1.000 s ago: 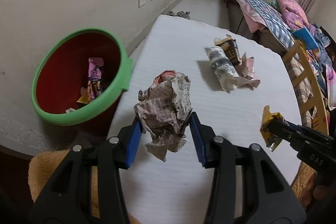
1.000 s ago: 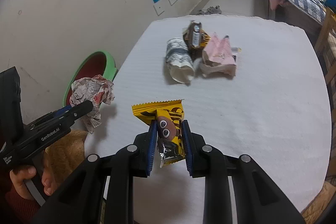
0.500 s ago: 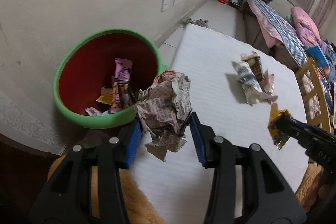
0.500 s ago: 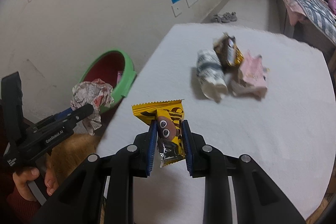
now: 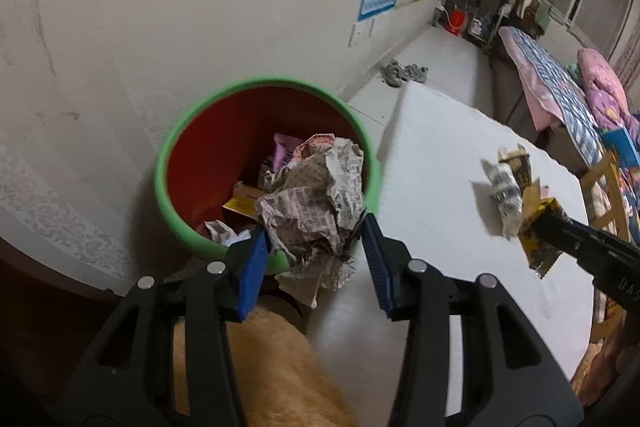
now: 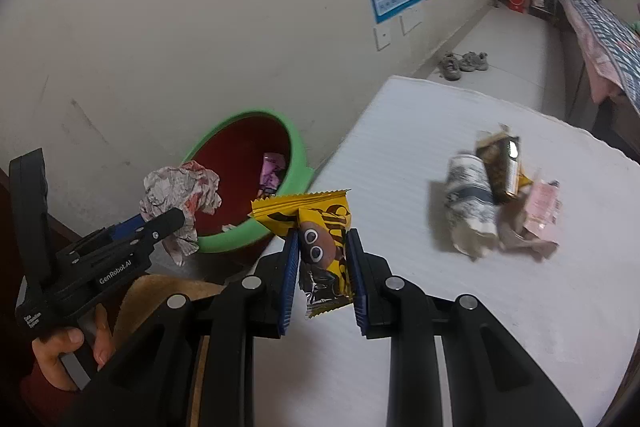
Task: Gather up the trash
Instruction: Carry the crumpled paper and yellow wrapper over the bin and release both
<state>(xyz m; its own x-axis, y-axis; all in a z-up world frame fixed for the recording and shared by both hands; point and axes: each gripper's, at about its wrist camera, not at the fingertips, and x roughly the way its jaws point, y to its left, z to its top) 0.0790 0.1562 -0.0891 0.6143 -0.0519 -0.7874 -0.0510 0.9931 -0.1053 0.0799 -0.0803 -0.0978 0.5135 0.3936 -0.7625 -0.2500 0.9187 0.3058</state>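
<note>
Two bits of trash are up in the air right now, one per gripper. My left gripper (image 5: 314,251) is clamped on a crumpled newspaper ball (image 5: 316,203), blue pads pressed into both sides, and from its camera the ball sits over the near rim of the bin (image 5: 170,163), the red one with the green rim, standing on the floor against the wall just beside the table edge. There are wrappers already in the bin, a purple one (image 5: 282,151) and something yellow (image 5: 242,203). My right gripper (image 6: 322,267) is squeezed nearly closed on a yellow snack wrapper (image 6: 320,227) with googly eyes on it, held above the left part of the white table (image 6: 540,307). Three more pieces are lying in a little heap further out on the table, touching each other: a crushed paper cup (image 6: 470,207), a brown wrapper (image 6: 500,159) and a pink packet (image 6: 542,207). Nothing is between the newspaper and the bin. There's something tan and fuzzy (image 5: 256,359) below the left gripper, can't tell what. Shoes (image 6: 464,63) on the floor way back.
</note>
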